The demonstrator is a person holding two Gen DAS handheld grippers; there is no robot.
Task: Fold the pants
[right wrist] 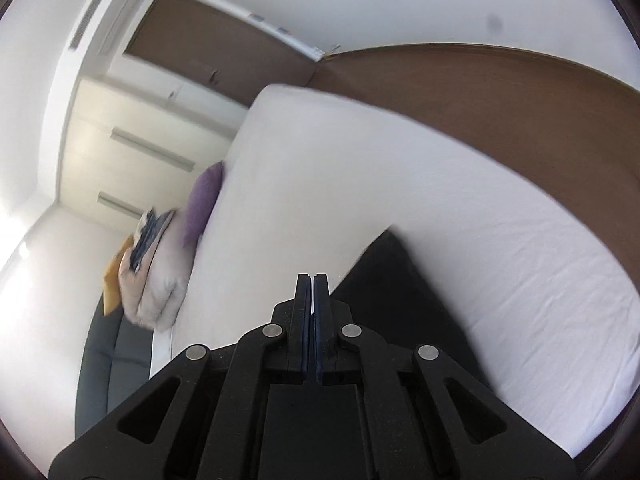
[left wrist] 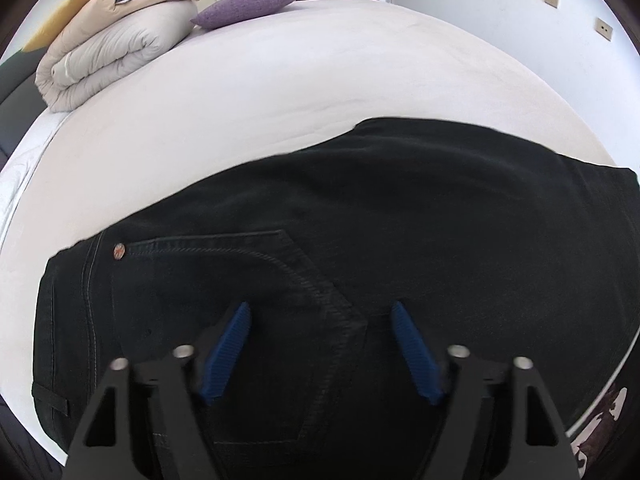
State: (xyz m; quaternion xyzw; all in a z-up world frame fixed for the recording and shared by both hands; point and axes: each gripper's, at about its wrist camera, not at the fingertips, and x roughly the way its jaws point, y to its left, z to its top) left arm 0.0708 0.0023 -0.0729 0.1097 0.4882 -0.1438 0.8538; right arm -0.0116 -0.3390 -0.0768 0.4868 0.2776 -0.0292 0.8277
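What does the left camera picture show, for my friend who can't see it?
The open left gripper hovers over black pants lying on a white bed, above a back pocket. A folded duvet and purple pillow sit at the far end.

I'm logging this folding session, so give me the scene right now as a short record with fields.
surface: white bed
garment: black pants lying on the bed, back pocket up
left gripper: open, just above the pocket
right gripper: shut, nothing visible between the fingers
far end of bed: folded duvet, purple pillow
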